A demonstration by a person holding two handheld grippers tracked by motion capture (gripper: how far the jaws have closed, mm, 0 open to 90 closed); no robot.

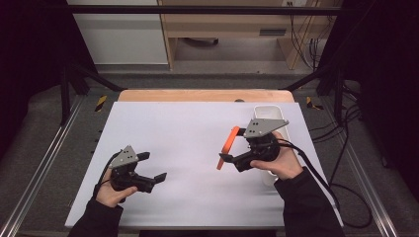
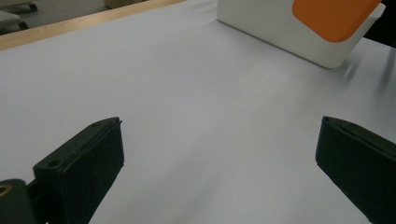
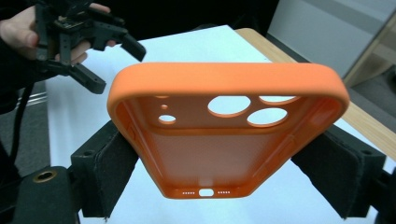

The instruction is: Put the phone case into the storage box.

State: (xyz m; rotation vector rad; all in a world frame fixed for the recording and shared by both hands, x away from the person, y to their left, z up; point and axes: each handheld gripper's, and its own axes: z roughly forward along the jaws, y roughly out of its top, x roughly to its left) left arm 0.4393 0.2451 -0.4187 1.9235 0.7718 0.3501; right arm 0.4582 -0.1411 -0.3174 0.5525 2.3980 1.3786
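left gripper (image 1: 153, 167): near left over the desk (image 1: 188, 133), fingers (image 2: 79, 168) wide apart, nothing between them | phone case (image 1: 227, 147): orange, held clear of the desk, right of centre | right gripper (image 1: 228, 159): fingers (image 3: 105, 172) clamped on the case's two long sides | white tray (image 1: 264, 109): far right, behind the right hand

orange phone case (image 3: 227, 140) between the right hand-held gripper's (image 3: 227, 175) jaws, above white table (image 3: 196, 46)

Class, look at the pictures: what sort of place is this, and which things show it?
Probably a lab recording station: a white-covered table inside a metal frame, trailing cables, and hand-held tongs, the right tongs gripping an orange phone case.
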